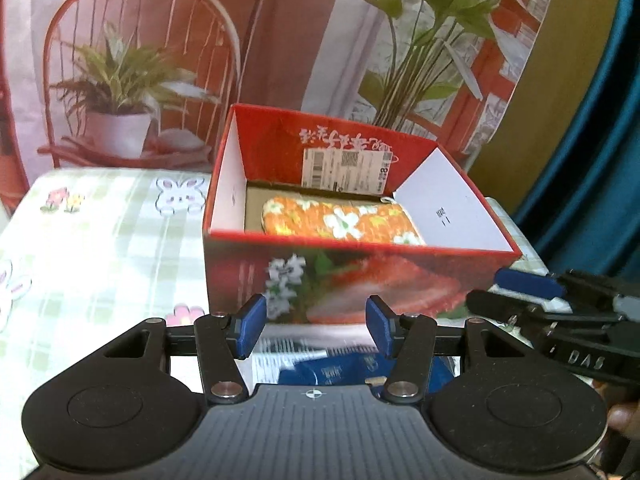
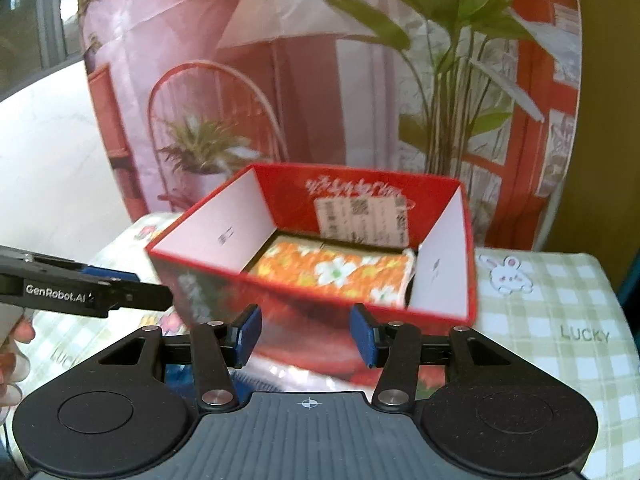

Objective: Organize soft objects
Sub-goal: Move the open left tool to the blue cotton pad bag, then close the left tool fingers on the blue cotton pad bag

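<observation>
Both tongs, left (image 1: 316, 330) & right (image 2: 306, 334), part-open, empty. We find orange flowered folded cloth (image 1: 340, 220) already in red cardboard box (image 1: 360, 276); blue packet (image 1: 340, 372) on checked worktop (image 1: 100, 240) apparently remains.

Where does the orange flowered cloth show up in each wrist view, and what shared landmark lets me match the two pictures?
Left wrist view: the orange flowered cloth lies folded on the floor of the open red cardboard box, centre frame.
Right wrist view: same cloth inside the box, centre, blurred.
Shared landmark: the white shipping label on the box's far inner wall.
</observation>
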